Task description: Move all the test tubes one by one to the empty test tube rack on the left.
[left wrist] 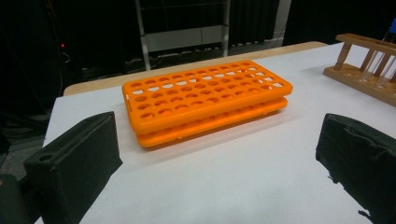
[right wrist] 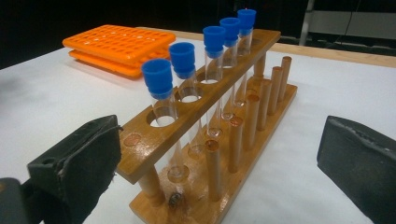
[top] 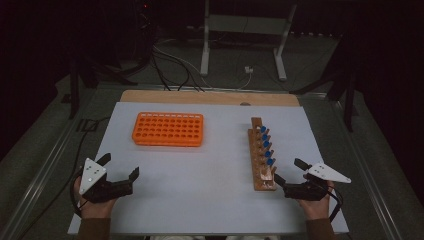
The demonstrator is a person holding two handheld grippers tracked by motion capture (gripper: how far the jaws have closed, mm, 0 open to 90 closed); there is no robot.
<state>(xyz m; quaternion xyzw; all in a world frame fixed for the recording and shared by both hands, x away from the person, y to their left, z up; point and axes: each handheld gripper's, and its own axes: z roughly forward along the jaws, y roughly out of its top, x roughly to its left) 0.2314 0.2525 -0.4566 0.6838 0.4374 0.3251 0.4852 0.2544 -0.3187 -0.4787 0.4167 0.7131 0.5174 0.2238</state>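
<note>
Five capped glass tubes [right wrist: 187,88] stand upright in a wooden rack [top: 262,165] on the right side of the white surface [top: 210,200], their blue caps [right wrist: 182,57] rising clear of the top rail. An empty orange rack [top: 168,129] lies well apart from them on the far left.

The tubes look light, stiff and fragile, and bare glass is likely slippery between padded jaws. The safest hold is probably high on a tube, on or just below its cap, where the rail does not block the jaws; a gentle squeeze should do, followed by a straight lift, since tilting could jam the glass in its hole. The wooden rack itself seems light enough to slide if a tube sticks. The orange rack is rigid plastic with many small holes, so each tube would have to come down upright over a hole.

The right hand-held gripper [top: 290,175] rests low at the near end of the wooden rack, jaws spread wide and holding nothing, aimed along the row with the nearest tube straight ahead. The left hand-held gripper [top: 120,166] sits low at the near left, jaws likewise spread and empty, facing the orange rack.
</note>
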